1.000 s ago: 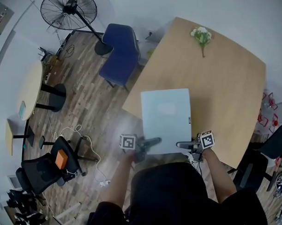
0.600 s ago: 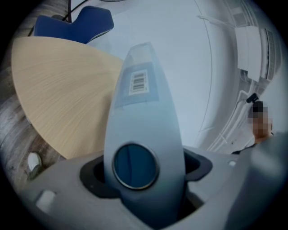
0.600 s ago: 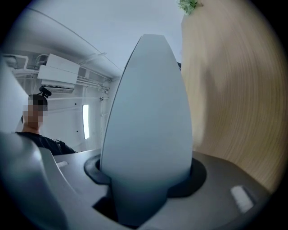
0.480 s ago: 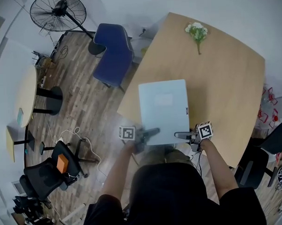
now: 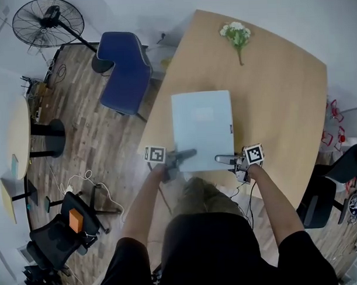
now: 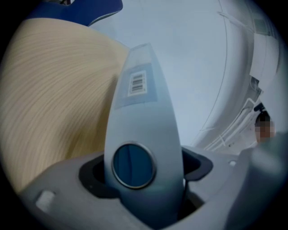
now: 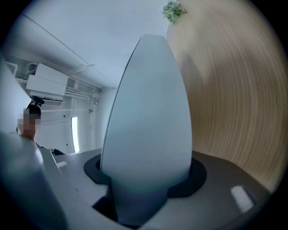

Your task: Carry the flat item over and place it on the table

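Observation:
The flat item (image 5: 202, 129) is a pale blue-white rectangular box, held level over the near left part of the wooden table (image 5: 282, 100). My left gripper (image 5: 187, 153) is shut on its near edge at the left. At the right of that same edge my right gripper (image 5: 221, 159) is shut on it. In the left gripper view the flat item (image 6: 139, 134) stands on edge between the jaws, with a barcode label and a round dark disc showing, and the table (image 6: 49, 90) lies beside it. The right gripper view shows the flat item's (image 7: 148, 117) plain side. Whether it touches the table I cannot tell.
A small bunch of white flowers (image 5: 236, 33) lies at the table's far side. A blue chair (image 5: 124, 71) stands off the table's left edge, with a floor fan (image 5: 45, 21) behind it. A black office chair (image 5: 67, 222) and a round side table (image 5: 17, 139) stand at the left.
Both grippers have carried the flat item forward, from over the table's near corner to farther in over the tabletop. The grip on its near edge looks the same.

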`<action>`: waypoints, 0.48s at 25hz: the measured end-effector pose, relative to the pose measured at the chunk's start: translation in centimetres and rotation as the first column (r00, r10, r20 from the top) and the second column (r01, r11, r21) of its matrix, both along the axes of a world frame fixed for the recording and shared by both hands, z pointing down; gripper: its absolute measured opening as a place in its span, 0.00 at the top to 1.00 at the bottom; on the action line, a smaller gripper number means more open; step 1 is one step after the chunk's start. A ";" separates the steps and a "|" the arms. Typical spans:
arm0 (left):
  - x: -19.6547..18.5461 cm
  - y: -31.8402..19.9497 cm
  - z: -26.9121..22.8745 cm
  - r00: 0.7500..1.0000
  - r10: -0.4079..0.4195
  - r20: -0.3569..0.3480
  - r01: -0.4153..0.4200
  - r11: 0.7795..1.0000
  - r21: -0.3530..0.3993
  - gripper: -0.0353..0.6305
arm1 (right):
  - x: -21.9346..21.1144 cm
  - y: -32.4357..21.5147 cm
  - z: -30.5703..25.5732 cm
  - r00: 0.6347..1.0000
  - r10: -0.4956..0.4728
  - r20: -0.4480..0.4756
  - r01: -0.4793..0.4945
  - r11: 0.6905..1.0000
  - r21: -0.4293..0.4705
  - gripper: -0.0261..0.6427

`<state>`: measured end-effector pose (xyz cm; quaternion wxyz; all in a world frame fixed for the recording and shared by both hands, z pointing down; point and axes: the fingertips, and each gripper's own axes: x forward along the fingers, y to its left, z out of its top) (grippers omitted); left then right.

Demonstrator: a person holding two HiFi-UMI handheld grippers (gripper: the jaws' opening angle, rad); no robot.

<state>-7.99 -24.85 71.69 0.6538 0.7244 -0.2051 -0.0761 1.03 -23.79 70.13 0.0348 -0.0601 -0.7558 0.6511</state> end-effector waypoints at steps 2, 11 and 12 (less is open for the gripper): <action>-0.3 -1.5 0.7 1.000 0.017 -0.011 -0.018 1.000 -0.022 0.38 | -0.3 -1.3 0.9 1.000 0.018 -0.014 -0.018 0.999 -0.026 0.53; -2.0 -7.7 3.7 0.997 0.066 -0.029 -0.067 0.996 -0.056 0.38 | -1.9 -7.5 3.7 0.996 0.064 -0.065 -0.066 0.997 -0.035 0.53; -2.2 -8.4 3.8 0.997 0.068 -0.026 -0.070 0.996 -0.057 0.38 | -2.0 -8.2 3.9 0.995 0.067 -0.069 -0.070 0.997 -0.037 0.53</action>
